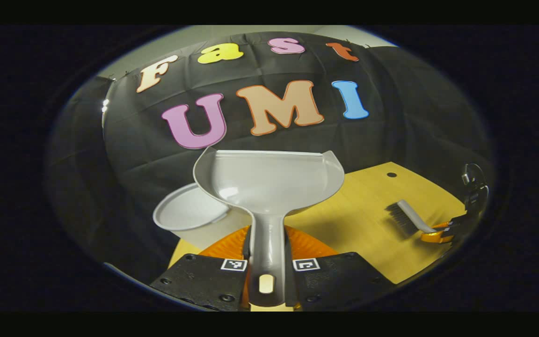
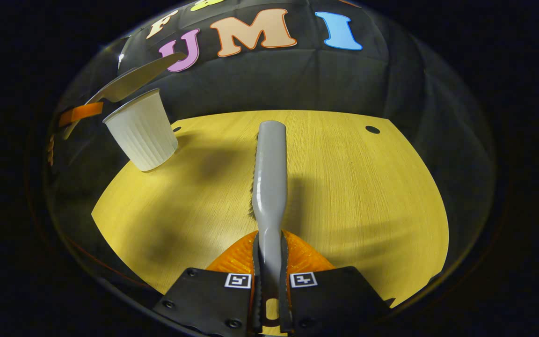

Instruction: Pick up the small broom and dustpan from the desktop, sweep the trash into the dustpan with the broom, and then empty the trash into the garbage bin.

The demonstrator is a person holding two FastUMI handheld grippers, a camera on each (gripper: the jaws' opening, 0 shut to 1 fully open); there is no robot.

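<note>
Left gripper (image 1: 267, 276): fingers clamped on the dustpan's handle, one on each side, seen at the bottom of the left gripper view.
Dustpan (image 1: 269, 180): grey plastic, held up in the air with the scoop pointing away from the camera, open face toward the lens and its front edge uppermost. In the right gripper view it shows edge-on at upper left (image 2: 131, 82), above the bin's rim and tilted.
Garbage bin (image 1: 187, 210): white, round-mouthed; in the left gripper view its rim lies just behind and to the left of the dustpan's scoop, partly covered by it. In the right gripper view it reads as a ribbed white cup-shaped container (image 2: 143, 130) standing at the far left corner of the desktop.
Right gripper (image 2: 269, 285): fingers closed tight on the broom's handle near its end. From the left gripper view it sits far right (image 1: 456, 224), at the desk's edge.
Broom (image 2: 270, 173): small, grey, handle running straight ahead from the right gripper, bristles facing down toward the desk (whether they touch the wood I cannot tell). Left gripper view shows its dark bristle head (image 1: 407, 217), well apart from the dustpan.
Desktop (image 2: 358, 187): yellow wood grain, with a small dark hole (image 2: 372, 129) near the far right corner.
Trash: none made out on the wood.
</note>
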